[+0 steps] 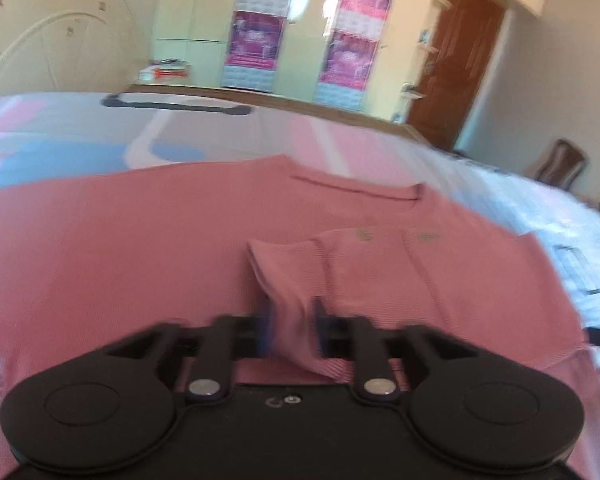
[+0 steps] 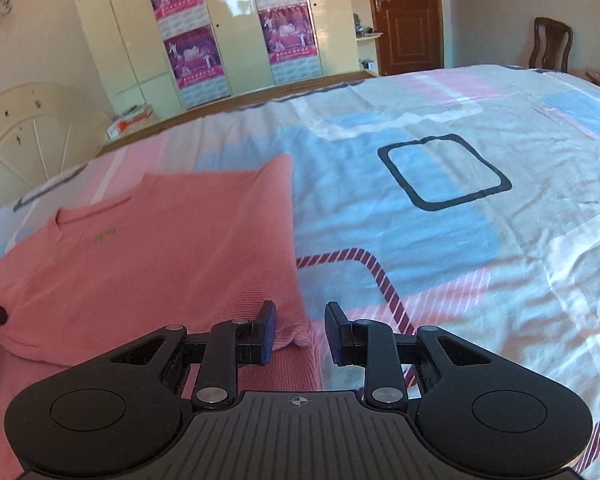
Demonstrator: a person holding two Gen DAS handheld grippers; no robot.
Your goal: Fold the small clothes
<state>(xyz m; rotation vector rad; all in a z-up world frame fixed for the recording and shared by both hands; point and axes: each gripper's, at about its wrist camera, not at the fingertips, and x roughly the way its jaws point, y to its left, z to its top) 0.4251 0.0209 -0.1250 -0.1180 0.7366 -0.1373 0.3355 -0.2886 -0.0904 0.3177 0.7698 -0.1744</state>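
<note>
A pink knit shirt (image 1: pixel 140 240) lies flat on the bed, neckline (image 1: pixel 360 190) toward the far side. One sleeve (image 1: pixel 288 276) is folded in over the body. Its end stands between the blurred fingers of my left gripper (image 1: pixel 292 328), whose jaws are apart and do not clamp it. In the right wrist view the same shirt (image 2: pixel 160 248) fills the left half. My right gripper (image 2: pixel 300 332) hovers at the shirt's near right corner (image 2: pixel 300 338), jaws apart with nothing between them. Its left finger is over the hem and its right finger over the sheet.
The patterned bedsheet (image 2: pixel 440 240) stretches wide to the right of the shirt. A cream headboard (image 2: pixel 28 132) stands at the left. Wardrobes with posters (image 2: pixel 196 28), a brown door (image 2: pixel 404 16) and a wooden chair (image 2: pixel 550 44) lie beyond the bed.
</note>
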